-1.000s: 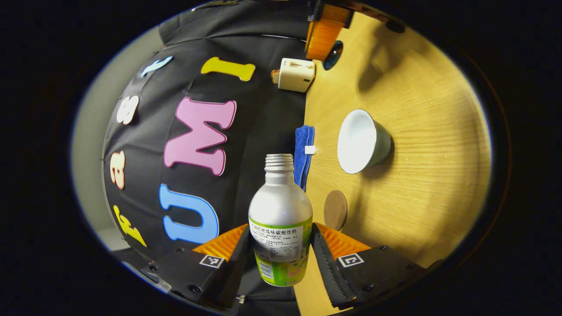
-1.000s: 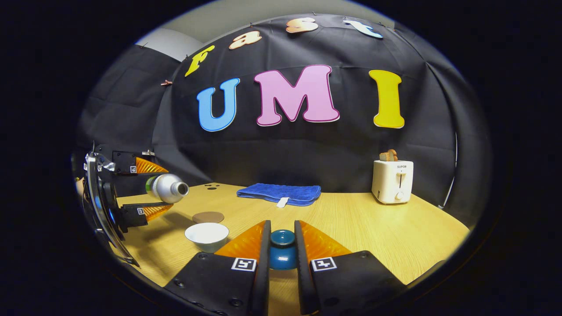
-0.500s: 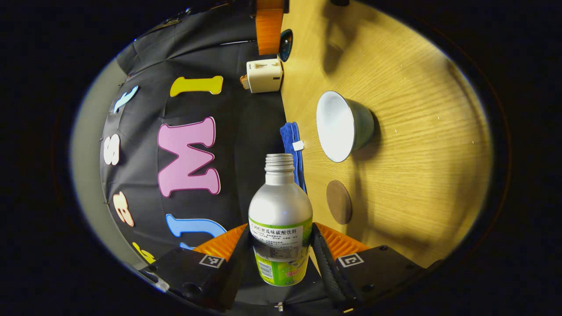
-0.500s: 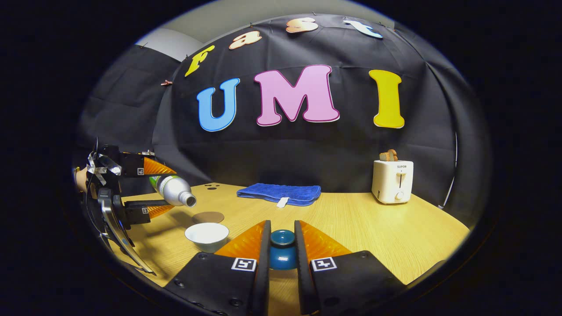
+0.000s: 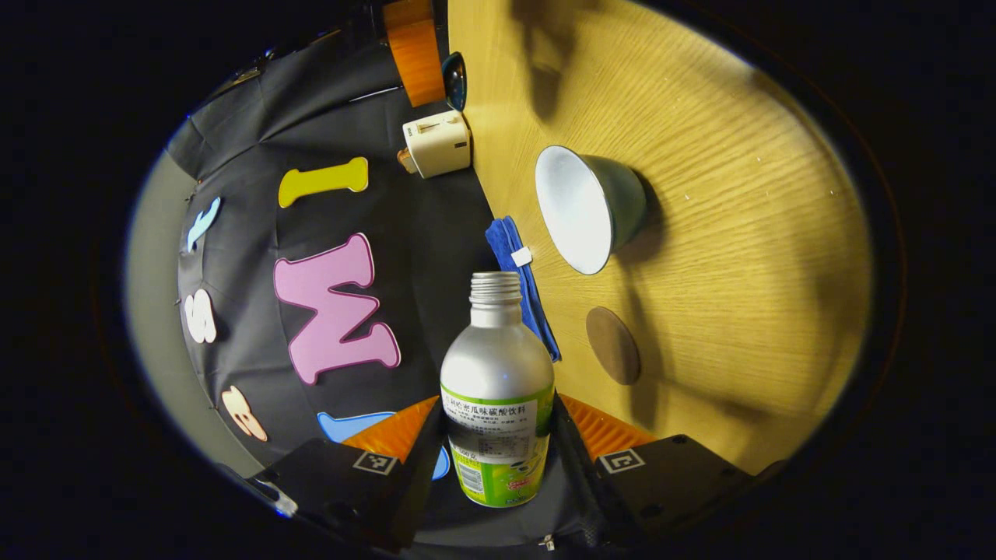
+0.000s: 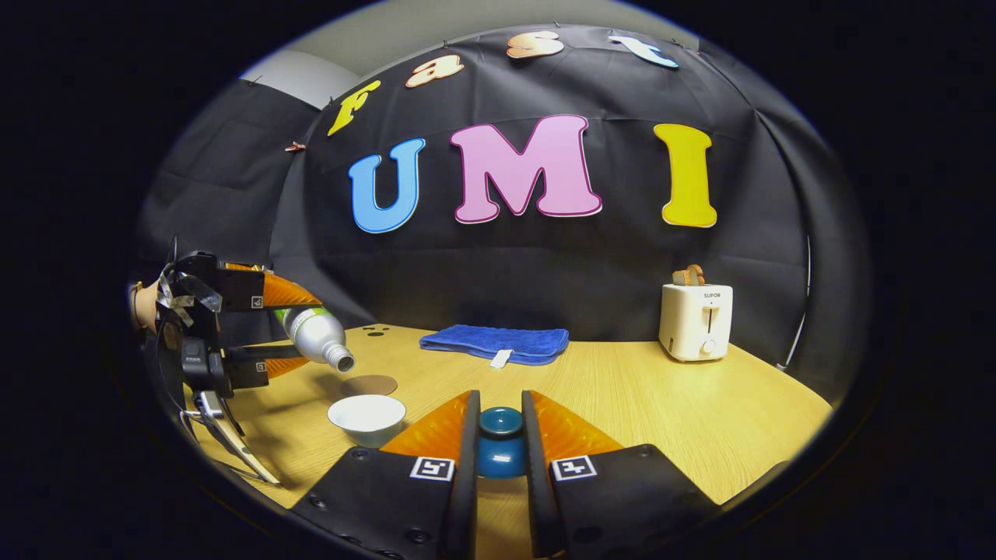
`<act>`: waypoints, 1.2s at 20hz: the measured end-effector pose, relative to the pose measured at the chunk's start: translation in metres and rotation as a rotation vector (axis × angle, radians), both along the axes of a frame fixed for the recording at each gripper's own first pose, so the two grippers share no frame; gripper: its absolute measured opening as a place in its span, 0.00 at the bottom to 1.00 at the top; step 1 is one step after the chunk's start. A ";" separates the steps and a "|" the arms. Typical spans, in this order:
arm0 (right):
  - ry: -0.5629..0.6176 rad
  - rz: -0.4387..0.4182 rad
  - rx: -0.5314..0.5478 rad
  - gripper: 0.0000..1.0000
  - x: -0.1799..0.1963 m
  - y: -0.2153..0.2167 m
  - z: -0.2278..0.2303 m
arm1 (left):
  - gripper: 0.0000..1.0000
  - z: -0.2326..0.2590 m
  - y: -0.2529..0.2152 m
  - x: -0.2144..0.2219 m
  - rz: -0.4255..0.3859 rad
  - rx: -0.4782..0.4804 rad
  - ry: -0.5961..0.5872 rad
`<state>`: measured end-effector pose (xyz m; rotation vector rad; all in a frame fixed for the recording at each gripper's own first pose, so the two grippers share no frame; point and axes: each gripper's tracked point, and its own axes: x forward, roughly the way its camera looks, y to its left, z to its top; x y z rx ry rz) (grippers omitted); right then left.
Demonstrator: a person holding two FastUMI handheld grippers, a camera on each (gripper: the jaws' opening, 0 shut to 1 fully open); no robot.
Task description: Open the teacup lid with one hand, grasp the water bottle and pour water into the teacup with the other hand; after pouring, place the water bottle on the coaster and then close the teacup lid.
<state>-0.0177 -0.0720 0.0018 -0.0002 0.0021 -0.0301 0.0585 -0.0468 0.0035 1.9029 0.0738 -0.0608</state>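
wooden table [image 6: 638, 389] under you: blue towel [image 6: 498, 342] at back, toaster [image 6: 695, 320] far right. your left gripper [image 5: 498, 435] clamps uncapped water bottle [image 5: 496, 389], neck tipped down over open teacup [image 6: 366, 414], coaster [image 6: 369, 384] just behind. right gripper [image 6: 498, 435] pinches lid [image 6: 499, 443].

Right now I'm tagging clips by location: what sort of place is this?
Probably a staged recording booth, not a real kitchen: a black cloth wall behind a light wooden table, with a white toaster and folded blue towel.

Was a staged recording booth w/ black cloth wall [image 6: 233, 194], light wooden tabletop [image 6: 661, 397], white toaster [image 6: 695, 321], folded blue towel [image 6: 498, 342].
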 end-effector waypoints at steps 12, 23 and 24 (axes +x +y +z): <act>0.000 0.001 -0.001 0.31 0.000 0.000 0.000 | 0.79 0.027 0.000 0.008 -0.027 0.153 -0.056; 0.000 0.001 0.000 0.30 0.000 0.000 0.000 | 0.78 0.060 -0.006 0.008 -0.100 0.346 -0.160; 0.000 0.001 0.000 0.31 0.000 0.000 0.000 | 0.78 0.064 -0.007 0.006 -0.104 0.365 -0.170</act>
